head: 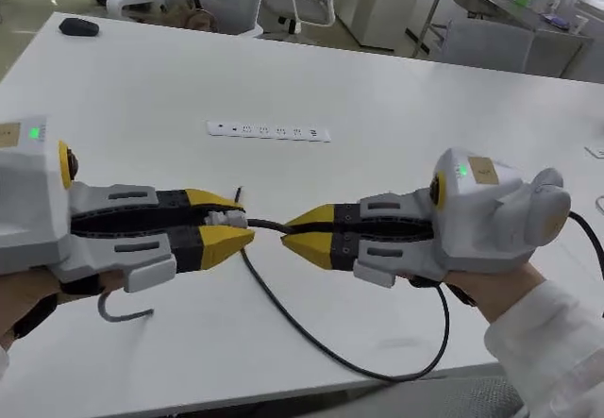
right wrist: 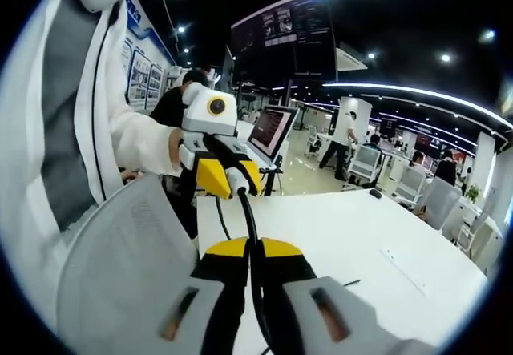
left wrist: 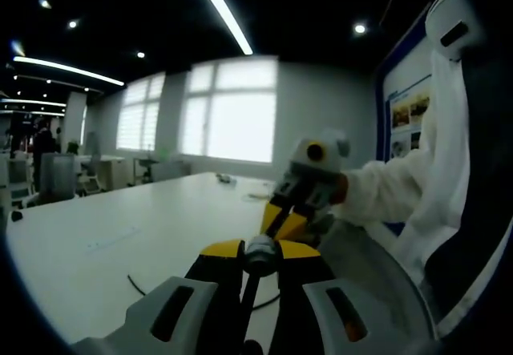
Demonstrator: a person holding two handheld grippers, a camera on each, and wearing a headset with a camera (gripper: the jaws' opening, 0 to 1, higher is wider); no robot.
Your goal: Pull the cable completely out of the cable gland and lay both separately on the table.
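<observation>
Over the white desk (head: 377, 78), near its front edge, the 2 grippers meet nose to nose, both held clear of the surface. The left gripper (head: 247, 221) has its fingers clenched on the gland. The right gripper (head: 285, 230) has its fingers pinched tight on the cable just beside it. The cable (head: 321, 344) spans the short gap between the 2 sets of fingers, and a long black loop of it lies on the desk below, curling up behind the right gripper. The gland (head: 225, 218), a small pale fitting, sits between the left fingers with the cable entering its mouth. By my judgement both grips are set but the pull has hardly begun: the cable is not yet out, and neither of the 2 parts is laid down.
</observation>
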